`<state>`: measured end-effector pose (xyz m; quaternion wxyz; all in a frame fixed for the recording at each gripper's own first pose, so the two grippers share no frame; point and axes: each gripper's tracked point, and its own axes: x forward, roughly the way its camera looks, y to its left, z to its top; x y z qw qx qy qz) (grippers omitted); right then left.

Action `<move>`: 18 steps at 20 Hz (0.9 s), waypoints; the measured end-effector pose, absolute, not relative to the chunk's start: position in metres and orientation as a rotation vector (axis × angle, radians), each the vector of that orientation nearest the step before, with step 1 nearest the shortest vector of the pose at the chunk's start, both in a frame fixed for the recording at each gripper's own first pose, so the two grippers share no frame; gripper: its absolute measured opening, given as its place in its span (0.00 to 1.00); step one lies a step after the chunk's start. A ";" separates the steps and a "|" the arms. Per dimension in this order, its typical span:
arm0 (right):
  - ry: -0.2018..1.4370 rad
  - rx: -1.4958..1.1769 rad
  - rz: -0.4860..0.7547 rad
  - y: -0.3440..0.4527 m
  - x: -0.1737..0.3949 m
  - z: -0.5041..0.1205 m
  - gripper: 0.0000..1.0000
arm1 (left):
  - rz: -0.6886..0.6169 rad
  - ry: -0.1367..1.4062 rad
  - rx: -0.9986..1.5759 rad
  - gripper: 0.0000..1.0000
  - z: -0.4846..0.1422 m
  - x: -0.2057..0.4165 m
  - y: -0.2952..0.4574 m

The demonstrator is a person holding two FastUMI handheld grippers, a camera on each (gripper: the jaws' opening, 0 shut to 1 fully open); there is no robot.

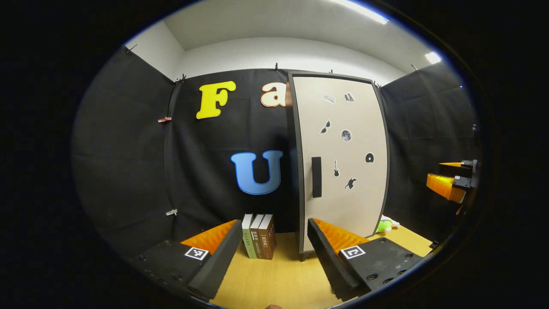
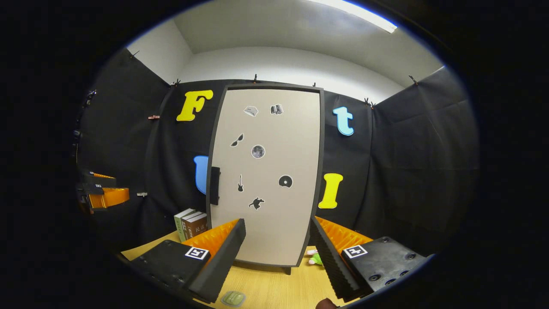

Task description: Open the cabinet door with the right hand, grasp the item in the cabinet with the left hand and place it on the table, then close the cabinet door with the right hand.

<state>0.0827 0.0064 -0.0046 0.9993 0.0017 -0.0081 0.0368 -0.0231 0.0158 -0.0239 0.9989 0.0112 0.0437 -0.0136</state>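
Note:
A tall beige cabinet (image 1: 343,163) (image 2: 266,180) stands on the wooden table with its door closed, stickers on the front and a dark handle (image 1: 316,177) (image 2: 215,185) on its left edge. My left gripper (image 1: 274,253) is open and held back from the cabinet, pointing just left of the handle. My right gripper (image 2: 276,253) is open too, facing the lower part of the door from a short distance. The right gripper (image 1: 450,182) also shows at the far right of the left gripper view, and the left gripper (image 2: 101,193) at the far left of the right gripper view. What is inside the cabinet is hidden.
Three upright books (image 1: 258,236) (image 2: 191,224) stand left of the cabinet. A small green toy (image 1: 386,224) (image 2: 315,258) lies by the cabinet's right foot. A pale green flat object (image 2: 233,298) rests on the table (image 1: 274,279) near me.

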 end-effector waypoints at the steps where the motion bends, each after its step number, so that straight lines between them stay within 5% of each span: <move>1: -0.010 0.008 0.076 0.005 0.084 -0.006 0.97 | -0.030 0.087 0.021 0.96 -0.023 -0.023 0.013; 18: -0.028 0.066 0.116 -0.012 0.098 -0.003 0.98 | 0.023 0.090 0.034 0.95 -0.012 -0.031 -0.007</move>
